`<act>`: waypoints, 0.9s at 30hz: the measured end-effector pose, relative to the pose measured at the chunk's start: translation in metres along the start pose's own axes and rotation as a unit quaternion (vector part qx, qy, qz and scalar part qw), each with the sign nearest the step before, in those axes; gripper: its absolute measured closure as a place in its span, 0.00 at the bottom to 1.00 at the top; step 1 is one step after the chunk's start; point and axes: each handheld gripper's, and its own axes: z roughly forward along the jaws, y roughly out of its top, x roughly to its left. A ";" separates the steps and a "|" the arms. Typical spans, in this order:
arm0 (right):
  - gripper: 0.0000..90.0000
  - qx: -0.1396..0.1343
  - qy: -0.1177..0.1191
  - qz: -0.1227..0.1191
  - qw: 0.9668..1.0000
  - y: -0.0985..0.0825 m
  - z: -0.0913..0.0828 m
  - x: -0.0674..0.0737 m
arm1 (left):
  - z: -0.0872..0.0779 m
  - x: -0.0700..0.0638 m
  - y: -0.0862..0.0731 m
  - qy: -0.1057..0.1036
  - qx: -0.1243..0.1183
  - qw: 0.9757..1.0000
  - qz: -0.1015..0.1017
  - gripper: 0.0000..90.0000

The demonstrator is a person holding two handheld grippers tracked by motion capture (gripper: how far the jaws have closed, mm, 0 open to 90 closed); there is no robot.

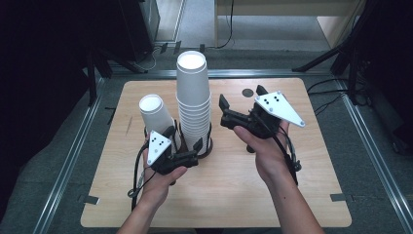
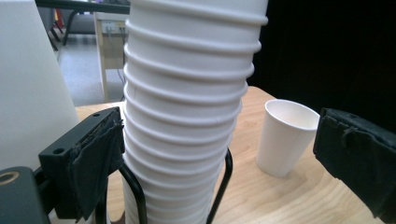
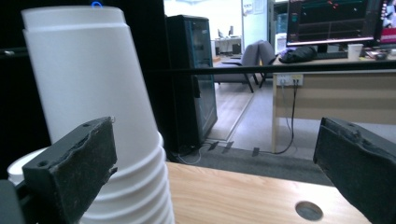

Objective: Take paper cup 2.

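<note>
A tall stack of white paper cups [image 1: 194,97] stands upside down in a black wire holder [image 1: 210,146] at the table's middle. My left gripper [image 1: 184,139] is open around the stack's lower part [image 2: 187,116]. Its left pad [image 2: 93,158] lies close against the cups, and its right pad [image 2: 355,158] is well clear. My right gripper [image 1: 242,96] hovers open just right of the stack, holding nothing. In the right gripper view the stack [image 3: 93,102] rises behind the left pad [image 3: 74,168]. A single upright cup [image 2: 286,135] stands on the table beyond the stack.
A shorter upside-down white cup [image 1: 156,117] stands left of the stack, beside my left gripper. The wooden table [image 1: 219,195] has a small round hole [image 1: 248,92] near its far edge. Dark stands and cables surround the table, with a desk and monitor far behind.
</note>
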 end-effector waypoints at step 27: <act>0.00 0.028 0.089 -0.035 0.995 0.008 0.043 0.046 | 0.040 -0.001 0.018 0.045 -0.018 0.998 0.029 0.04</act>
